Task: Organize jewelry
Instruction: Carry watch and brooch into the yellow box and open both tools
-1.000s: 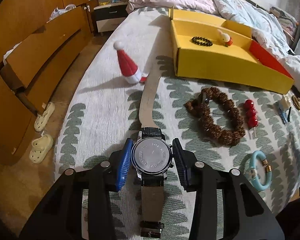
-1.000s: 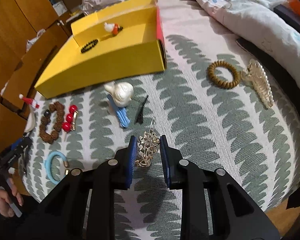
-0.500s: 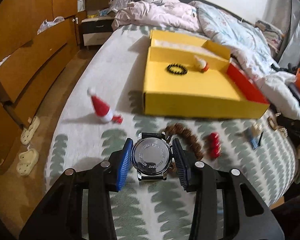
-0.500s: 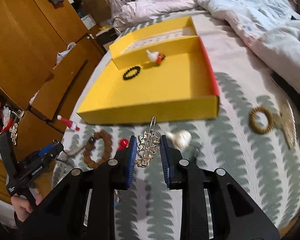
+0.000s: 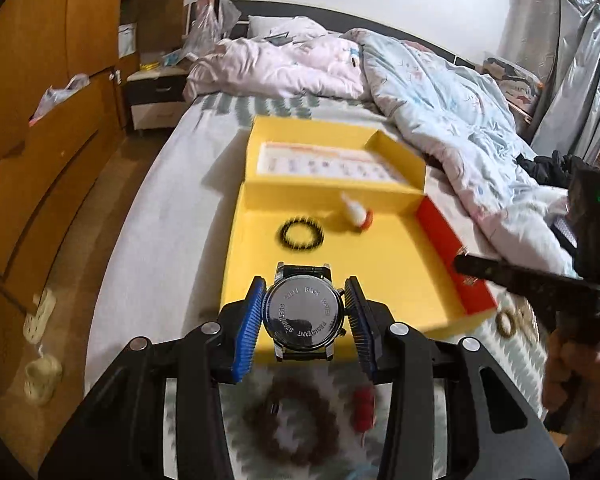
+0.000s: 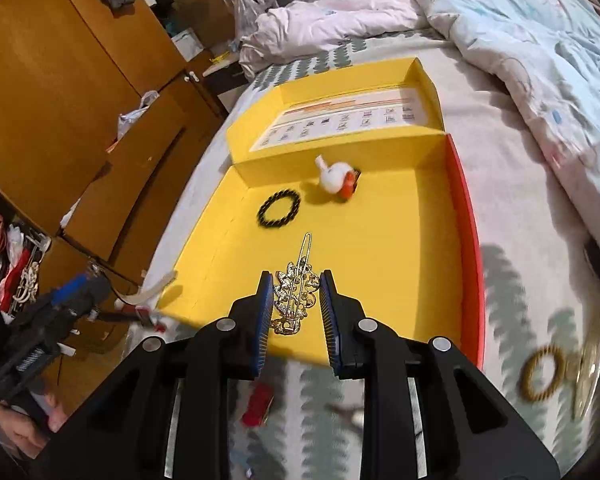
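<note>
Both grippers now over yellow box [image 6: 380,248]: jaws clamped on watch [image 5: 303,314], apparently hairpin [image 6: 294,296].

light: dim, warm indoor | glare: bright on the white wall [image 5: 420,0] | blur: motion smear on the bed [image 6: 540,264] near its foot edge — brown bead bracelet [image 5: 296,424] smeared | sharp: watch [image 5: 303,316], gold hairpin [image 6: 294,296] | distortion: fisheye — bent, dark corners

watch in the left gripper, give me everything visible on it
The watch shows its round silver steel caseback toward the camera, engraved around the rim with lettering including "RESISTANT". Black strap stubs, leather by the look, leave top and bottom; the rest is hidden. The left gripper is shut on it, blue pads on both case sides, holding it in the air at the yellow box's near edge.
</note>
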The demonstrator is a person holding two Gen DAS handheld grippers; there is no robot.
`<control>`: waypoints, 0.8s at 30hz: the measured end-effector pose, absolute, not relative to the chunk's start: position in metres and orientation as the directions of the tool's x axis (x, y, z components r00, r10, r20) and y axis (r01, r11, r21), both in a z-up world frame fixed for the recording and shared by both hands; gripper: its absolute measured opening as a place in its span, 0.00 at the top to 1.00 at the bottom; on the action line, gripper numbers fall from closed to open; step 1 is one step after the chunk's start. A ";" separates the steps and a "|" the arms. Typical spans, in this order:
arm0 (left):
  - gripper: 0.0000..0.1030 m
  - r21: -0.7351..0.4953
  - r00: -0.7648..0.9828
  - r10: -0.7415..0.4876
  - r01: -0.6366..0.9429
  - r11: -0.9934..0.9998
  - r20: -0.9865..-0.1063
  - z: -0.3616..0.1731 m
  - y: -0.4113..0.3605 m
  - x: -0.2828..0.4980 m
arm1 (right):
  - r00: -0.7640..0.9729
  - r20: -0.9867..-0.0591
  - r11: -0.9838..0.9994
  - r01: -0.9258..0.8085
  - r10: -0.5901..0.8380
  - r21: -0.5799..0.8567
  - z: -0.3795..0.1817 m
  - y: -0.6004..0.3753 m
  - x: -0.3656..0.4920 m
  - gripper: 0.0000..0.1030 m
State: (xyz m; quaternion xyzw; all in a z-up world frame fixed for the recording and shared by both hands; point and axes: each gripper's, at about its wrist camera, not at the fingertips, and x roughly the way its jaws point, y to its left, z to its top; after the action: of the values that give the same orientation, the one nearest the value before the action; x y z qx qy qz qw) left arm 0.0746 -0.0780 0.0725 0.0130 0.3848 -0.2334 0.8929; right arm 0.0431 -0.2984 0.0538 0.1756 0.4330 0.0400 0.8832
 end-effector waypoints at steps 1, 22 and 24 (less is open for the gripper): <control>0.60 -0.154 0.593 -0.405 0.428 0.890 -0.696 0.073 -0.085 0.085 | 0.618 -0.754 0.934 0.089 0.221 0.346 0.051 -0.303 0.052 0.76; 0.60 -0.141 0.417 -0.362 0.474 0.869 -0.834 -0.010 -0.156 0.164 | 0.427 -0.893 0.971 0.116 0.140 0.207 -0.027 -0.318 0.156 0.76; 0.60 -0.133 0.416 -0.356 0.476 0.869 -0.837 -0.013 -0.156 0.166 | 0.426 -0.895 0.973 0.121 0.129 0.198 -0.029 -0.318 0.157 0.75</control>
State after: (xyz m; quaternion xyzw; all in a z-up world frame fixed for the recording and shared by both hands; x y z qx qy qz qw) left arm 0.1657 -0.1565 -0.0134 0.0625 0.4801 -0.2478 0.8391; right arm 0.1569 -0.3175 -0.0286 0.1165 0.5355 0.0025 0.8365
